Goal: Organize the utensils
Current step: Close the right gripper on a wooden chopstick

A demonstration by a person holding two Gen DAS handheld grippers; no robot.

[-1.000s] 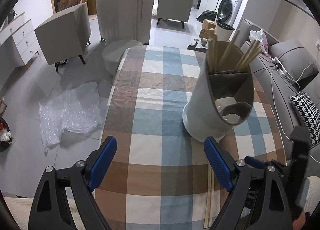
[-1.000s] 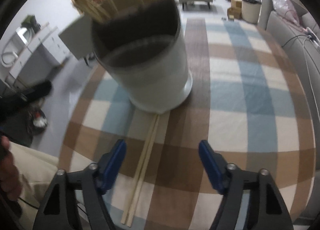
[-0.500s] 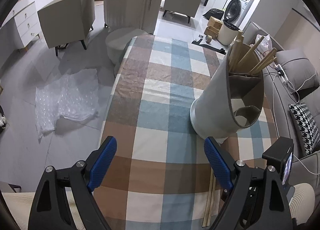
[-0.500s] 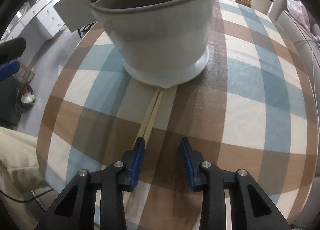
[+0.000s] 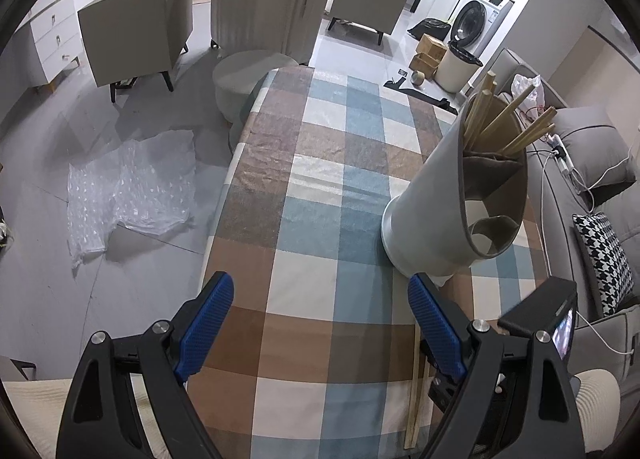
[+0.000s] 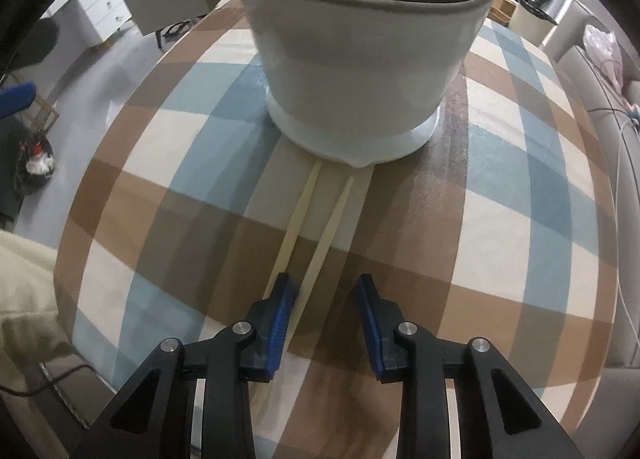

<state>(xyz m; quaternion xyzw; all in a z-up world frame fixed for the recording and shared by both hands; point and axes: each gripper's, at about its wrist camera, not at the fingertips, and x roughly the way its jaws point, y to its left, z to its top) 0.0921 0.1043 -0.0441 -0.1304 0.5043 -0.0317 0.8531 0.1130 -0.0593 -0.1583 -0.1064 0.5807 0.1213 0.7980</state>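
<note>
Right gripper (image 6: pixel 324 311) has dropped toward the checked tablecloth (image 6: pixel 500 219), jaws just narrowed, one chopstick (image 6: pixel 320 251) between the pads but not pinched, its mate (image 6: pixel 294 219) outside. Left gripper (image 5: pixel 320 319) hovers wide open, empty. Utensil holder (image 5: pixel 440 199) stands just beyond, chopsticks inside.

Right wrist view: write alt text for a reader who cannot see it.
The right tongs hang low over two loose chopsticks on a checked tablecloth, one between the half-closed jaws, the other at the left jaw. The sticks run toward a grey utensil holder.
</note>
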